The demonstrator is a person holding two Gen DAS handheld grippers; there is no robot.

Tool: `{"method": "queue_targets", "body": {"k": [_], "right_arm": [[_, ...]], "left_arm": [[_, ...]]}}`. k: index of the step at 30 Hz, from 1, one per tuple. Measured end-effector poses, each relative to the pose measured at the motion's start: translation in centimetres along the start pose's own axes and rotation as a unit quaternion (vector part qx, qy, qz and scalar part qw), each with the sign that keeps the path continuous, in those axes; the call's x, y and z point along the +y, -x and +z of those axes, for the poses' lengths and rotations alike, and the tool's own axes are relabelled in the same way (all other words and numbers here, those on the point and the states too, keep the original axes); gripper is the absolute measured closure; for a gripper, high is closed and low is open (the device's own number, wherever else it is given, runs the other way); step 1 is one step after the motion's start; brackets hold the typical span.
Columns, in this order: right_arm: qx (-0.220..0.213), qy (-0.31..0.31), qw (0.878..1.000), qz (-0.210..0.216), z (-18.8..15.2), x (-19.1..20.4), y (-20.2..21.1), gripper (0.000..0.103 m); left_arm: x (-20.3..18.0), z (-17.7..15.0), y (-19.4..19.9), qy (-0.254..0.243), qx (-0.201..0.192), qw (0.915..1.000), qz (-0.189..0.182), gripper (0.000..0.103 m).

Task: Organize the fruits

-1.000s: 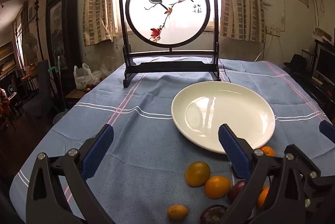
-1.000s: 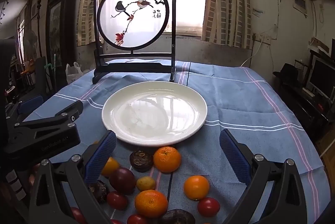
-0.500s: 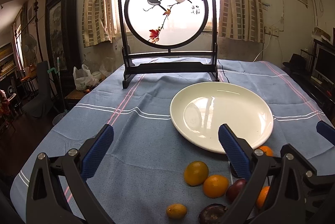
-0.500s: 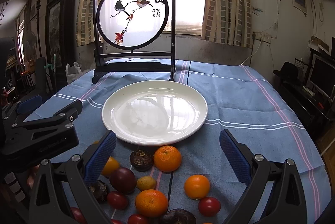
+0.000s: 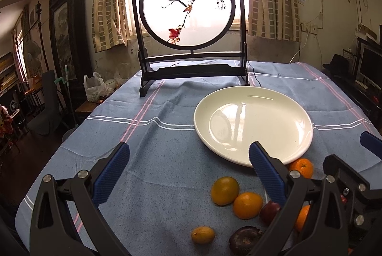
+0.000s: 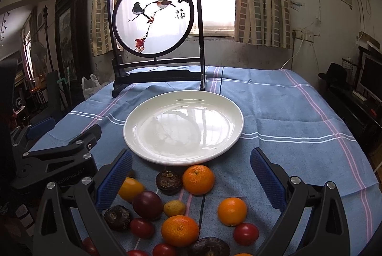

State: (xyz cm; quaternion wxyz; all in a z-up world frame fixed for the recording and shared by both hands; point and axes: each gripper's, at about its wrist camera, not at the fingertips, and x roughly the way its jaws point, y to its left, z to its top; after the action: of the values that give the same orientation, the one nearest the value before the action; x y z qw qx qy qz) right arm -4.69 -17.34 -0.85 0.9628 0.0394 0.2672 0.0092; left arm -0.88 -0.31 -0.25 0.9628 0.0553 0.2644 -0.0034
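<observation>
the left gripper (image 5: 188,167) is wide open and holds nothing. the right gripper (image 6: 191,172) is wide open too, with nothing in it. a big white plate (image 6: 183,150) sits on the blue tablecloth (image 6: 286,117) with no fruit on it. the fruits lie on the cloth just in front of the plate: an orange (image 6: 198,179) near its rim, a dark purple fruit (image 6: 169,182) beside it, a small yellow fruit (image 6: 174,207), and a red one (image 6: 246,234). a bird screen (image 6: 152,17) stands behind the plate.
</observation>
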Motion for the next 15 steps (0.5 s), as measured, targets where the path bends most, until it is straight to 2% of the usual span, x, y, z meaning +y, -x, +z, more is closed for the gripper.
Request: {"method": "queue_targets", "body": {"k": [4, 10, 15], "right_arm": [[0.003, 0.000, 1.000, 0.010, 0.2, -0.2, 1.0, 0.003], [0.014, 0.058, 0.998, 0.000, -0.6, 0.1, 3.7, 0.004], [0.018, 0.038, 0.999, 0.010, -0.8, -0.8, 5.2, 0.003]], "left_arm": [[0.3, -0.4, 1.0, -0.006, -0.006, 0.9999, 0.007, 0.005], [0.9, -1.2, 3.1, -0.019, -0.014, 0.9997, 0.001, 0.005], [1.1, -1.5, 4.3, -0.015, -0.015, 0.9997, -0.008, 0.005]]}}
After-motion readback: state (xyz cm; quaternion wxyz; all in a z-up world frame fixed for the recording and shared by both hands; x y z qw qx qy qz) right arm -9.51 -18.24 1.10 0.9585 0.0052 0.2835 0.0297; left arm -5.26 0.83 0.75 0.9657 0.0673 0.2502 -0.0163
